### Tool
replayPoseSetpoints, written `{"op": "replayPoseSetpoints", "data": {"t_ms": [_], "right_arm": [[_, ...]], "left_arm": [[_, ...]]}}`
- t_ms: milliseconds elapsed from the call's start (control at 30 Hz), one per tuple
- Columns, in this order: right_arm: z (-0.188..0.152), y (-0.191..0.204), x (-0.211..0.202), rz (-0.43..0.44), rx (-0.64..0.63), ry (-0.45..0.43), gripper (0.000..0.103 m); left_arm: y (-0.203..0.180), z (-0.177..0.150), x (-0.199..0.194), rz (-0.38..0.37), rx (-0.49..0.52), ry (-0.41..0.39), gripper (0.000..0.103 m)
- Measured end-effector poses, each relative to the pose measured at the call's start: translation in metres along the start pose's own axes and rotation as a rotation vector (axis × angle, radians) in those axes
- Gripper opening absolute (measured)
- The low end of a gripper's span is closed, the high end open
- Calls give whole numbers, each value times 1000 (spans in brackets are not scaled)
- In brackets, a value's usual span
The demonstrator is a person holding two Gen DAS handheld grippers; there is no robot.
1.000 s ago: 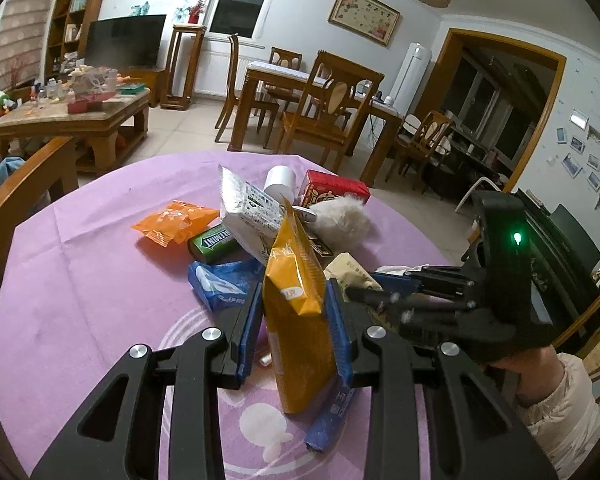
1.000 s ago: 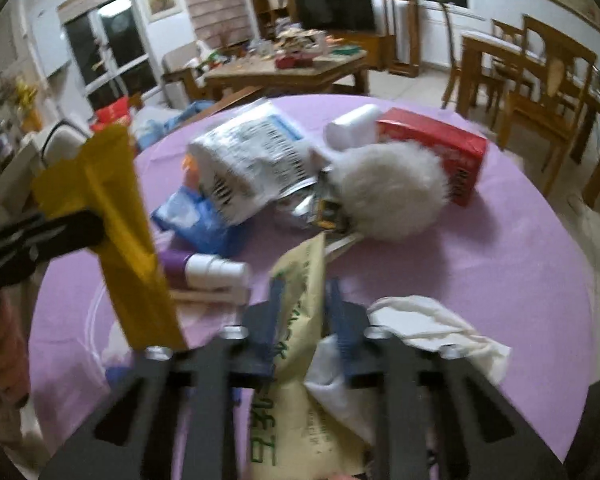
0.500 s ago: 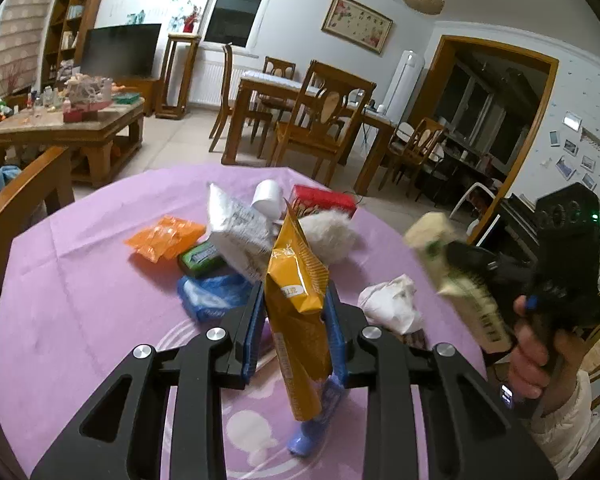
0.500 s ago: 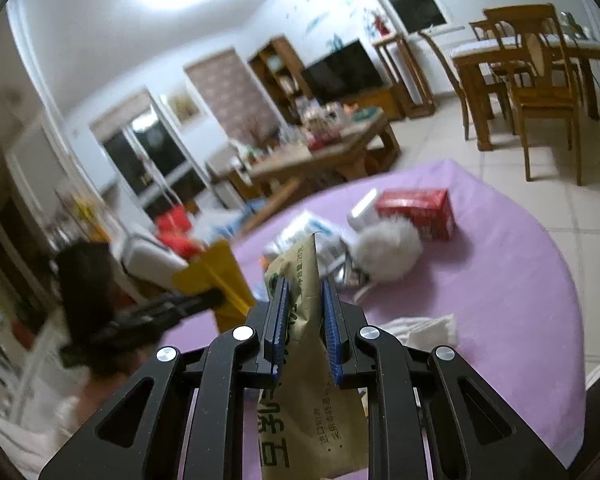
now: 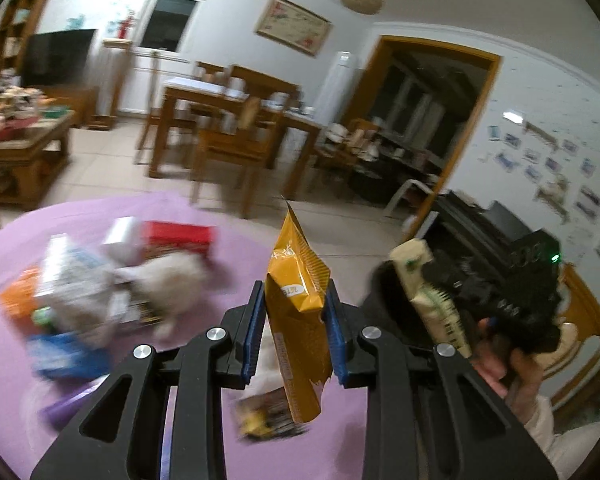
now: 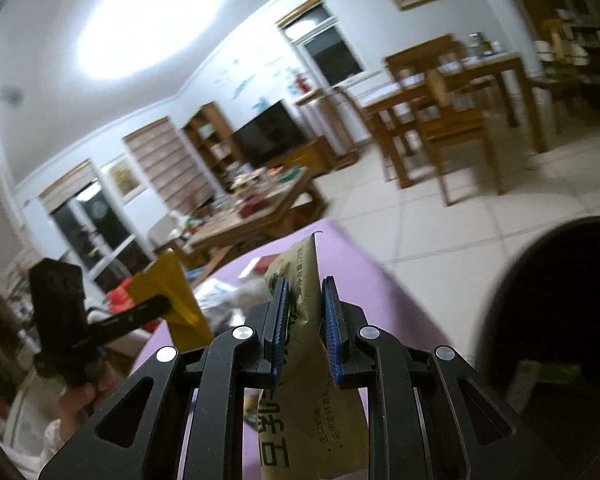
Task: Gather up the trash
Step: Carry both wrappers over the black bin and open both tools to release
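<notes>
both lifted well clear of the purple worktop (image 5: 100, 216) within the last second: left hand-held gripper (image 5: 296, 332) clenched on an orange-yellow snack bag (image 5: 298, 312), right hand-held gripper (image 6: 304, 328) clenched on a beige-green snack bag (image 6: 300, 360). a second ago low over the litter, the beige-green bag only just pinched against the cloth; now swung up and to the right, past the worktop edge, with tiled floor ahead. orange-yellow bag upright between the blue pads (image 5: 252, 336), its lower end hanging below them; from the right wrist view, off to the left and near. beige-green bag likewise upright between its pads, printed end dangling toward the wrist; from the left wrist view, off to the right at about the same height. dark round shape, probably a trash bin (image 6: 560, 320), newly in view just right of and below the right hand-held gripper, something pale and green lying inside. likely meaning: pick-up step done for two pieces, carry to the bin under way, release not yet made. left behind on the worktop, ahead-left of the left hand-held gripper and blurred: red box (image 5: 176, 236), white fluffy ball (image 5: 172, 284), silver-white bag (image 5: 72, 280), orange packet (image 5: 14, 300), blue packet (image 5: 64, 352) — more trips needed.
</notes>
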State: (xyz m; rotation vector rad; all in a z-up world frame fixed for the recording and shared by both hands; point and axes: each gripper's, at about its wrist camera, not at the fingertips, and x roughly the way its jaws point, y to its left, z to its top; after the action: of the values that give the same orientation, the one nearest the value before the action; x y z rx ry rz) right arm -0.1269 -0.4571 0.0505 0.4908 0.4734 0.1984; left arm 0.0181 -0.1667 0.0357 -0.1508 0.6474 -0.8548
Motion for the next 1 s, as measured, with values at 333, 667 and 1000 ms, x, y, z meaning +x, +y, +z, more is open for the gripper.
{"op": "replayPoseSetpoints", "data": {"t_ms": [333,667,1000], "right_arm": [[-16,-84,-82,-191,112,-109,18],[-37,-140,-111,-298,202,-156,19],[-46,-158,-104,-309,233,-163,59]], "left_arm": [[-98,-3,105,-257,81,97,28],[-148,-26,181,-285,152,228,29],[-135,-23,166,-206,154,193,79]]}}
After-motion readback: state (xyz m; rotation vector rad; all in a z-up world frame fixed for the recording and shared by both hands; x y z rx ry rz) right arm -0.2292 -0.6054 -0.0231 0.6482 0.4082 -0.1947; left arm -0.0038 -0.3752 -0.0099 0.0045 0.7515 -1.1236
